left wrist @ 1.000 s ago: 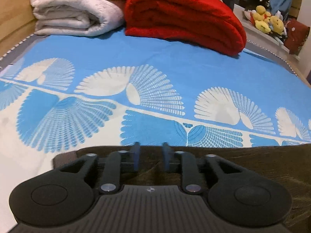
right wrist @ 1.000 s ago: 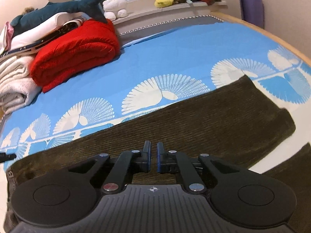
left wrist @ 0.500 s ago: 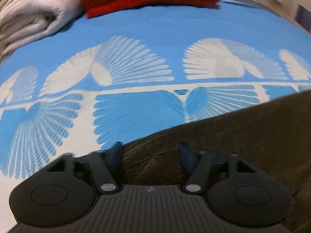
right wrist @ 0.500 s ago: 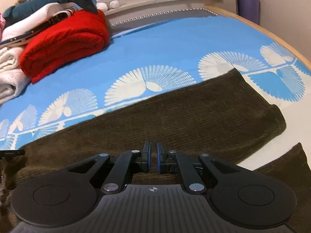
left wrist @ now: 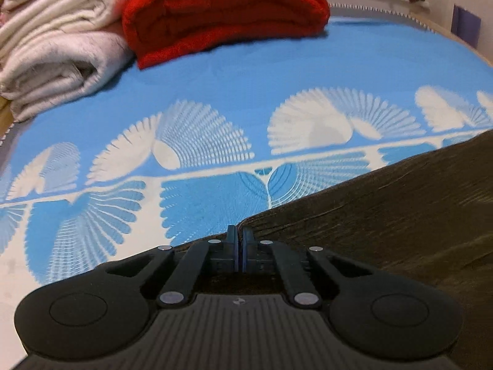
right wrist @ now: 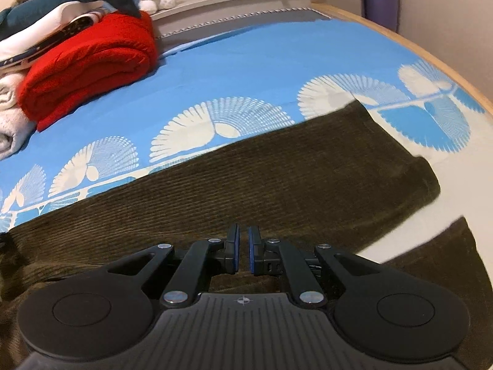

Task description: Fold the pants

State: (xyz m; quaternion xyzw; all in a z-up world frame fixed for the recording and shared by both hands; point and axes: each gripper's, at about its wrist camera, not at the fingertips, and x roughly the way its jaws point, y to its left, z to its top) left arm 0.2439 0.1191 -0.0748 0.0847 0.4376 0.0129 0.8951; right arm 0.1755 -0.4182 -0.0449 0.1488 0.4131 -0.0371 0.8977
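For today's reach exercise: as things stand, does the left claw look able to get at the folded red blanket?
Probably yes, but not freely. Open blue sheet lies between the left claw and the red blanket, nothing blocking. However, the claw looks shut on the edge of the brown pants, so it would need to let go first.

Warm, dim indoor light; fisheye bending at edges – slight motion blur

Both wrist views look low across the bedspread (left wrist: 234, 71), sharing the red blanket (right wrist: 89, 61).
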